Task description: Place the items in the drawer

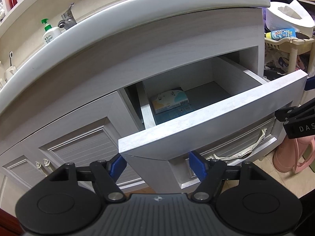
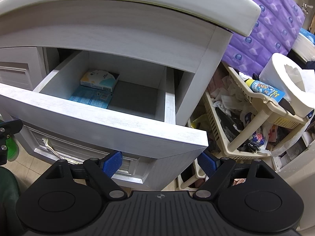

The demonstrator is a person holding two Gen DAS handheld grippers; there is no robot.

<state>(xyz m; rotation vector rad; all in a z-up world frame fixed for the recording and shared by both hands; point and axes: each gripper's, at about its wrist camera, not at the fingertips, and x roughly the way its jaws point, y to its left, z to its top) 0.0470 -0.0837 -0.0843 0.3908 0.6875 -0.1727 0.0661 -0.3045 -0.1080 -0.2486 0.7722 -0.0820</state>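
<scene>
**Drawer open, both grippers empty**

The drawer (image 1: pixel 212 116) stands pulled out from the vanity cabinet (image 1: pixel 177 45). Inside it, at the back left corner, a tissue pack (image 2: pixel 99 80) lies on a flat blue packet (image 2: pixel 90 99). My left gripper (image 1: pixel 157 166) hangs spread and empty before the drawer's front left corner; my right gripper (image 2: pixel 160 164) is spread, holding nothing, at its front right corner.

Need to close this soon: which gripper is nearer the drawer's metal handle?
Left, though only by a little. The left gripper sits below the drawer front, the handle just to its right. The right gripper is under the drawer's other corner, the handle farther left.
</scene>
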